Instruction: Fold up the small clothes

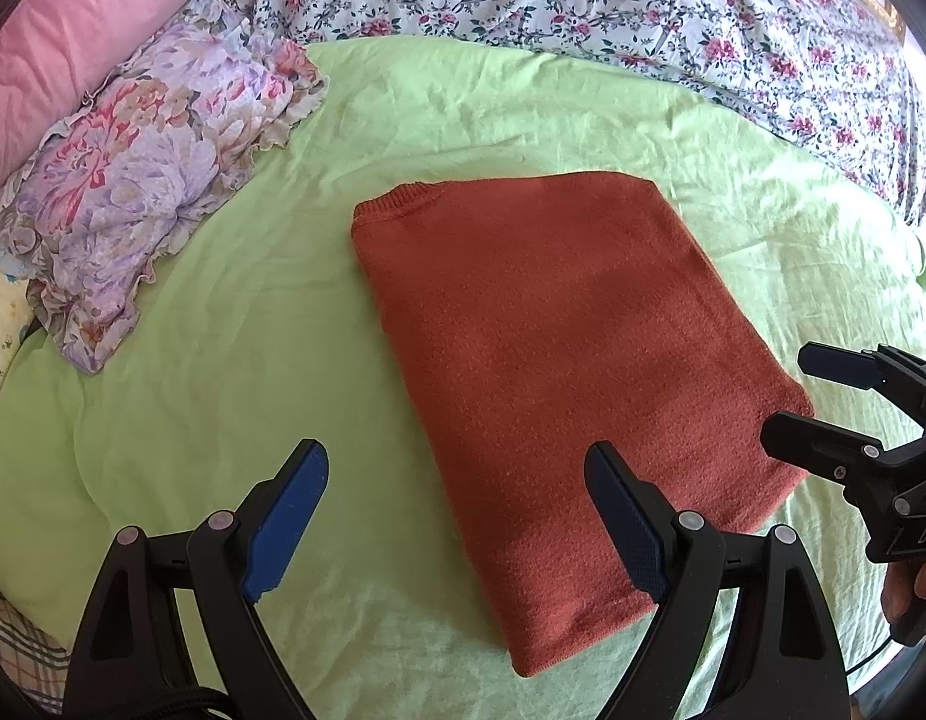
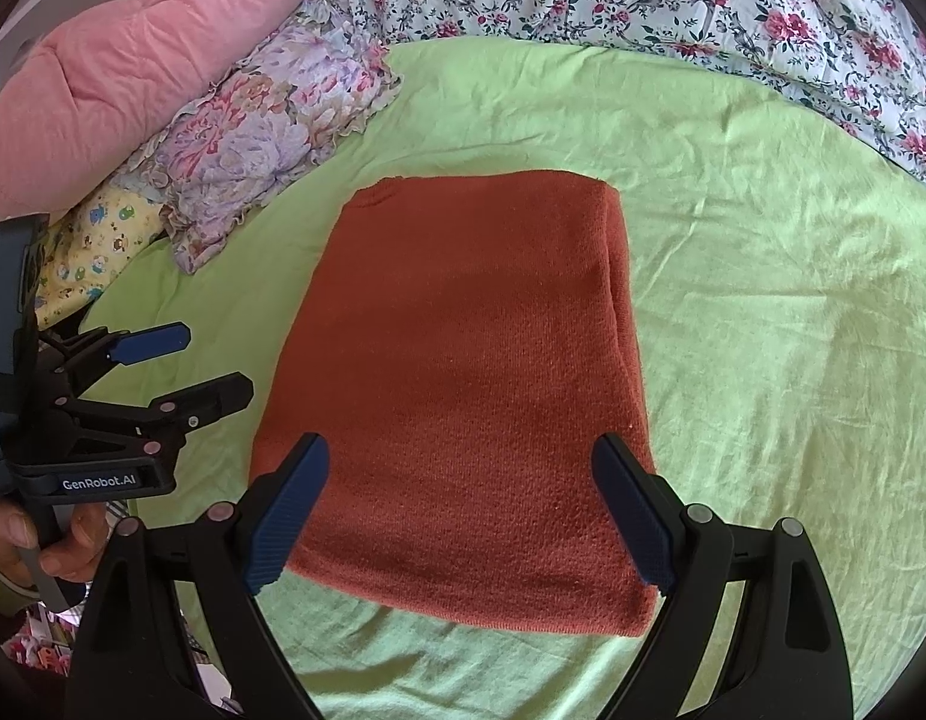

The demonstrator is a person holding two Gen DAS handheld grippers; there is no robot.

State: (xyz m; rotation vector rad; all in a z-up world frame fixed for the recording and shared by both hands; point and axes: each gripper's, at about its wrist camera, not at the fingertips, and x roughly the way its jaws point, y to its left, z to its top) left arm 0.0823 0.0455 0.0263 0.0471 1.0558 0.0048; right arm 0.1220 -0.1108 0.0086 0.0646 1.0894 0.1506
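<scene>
Sweater [image 2: 457,396], folded, lies mid-frame on green sheet [image 2: 763,300]. Left tongs [image 1: 457,522] and right tongs [image 2: 460,516] hover at bottom of frame, both wide open, holding nothing. Pillow [image 1: 139,180] upper left.

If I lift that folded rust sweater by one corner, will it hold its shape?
Probably not. The rust sweater is soft knit, stacked in loose layers along its right edge, so it would likely droop and unfold. The textured knit should grip rather than slip. Supporting opposite sides with both grippers looks safer.
</scene>
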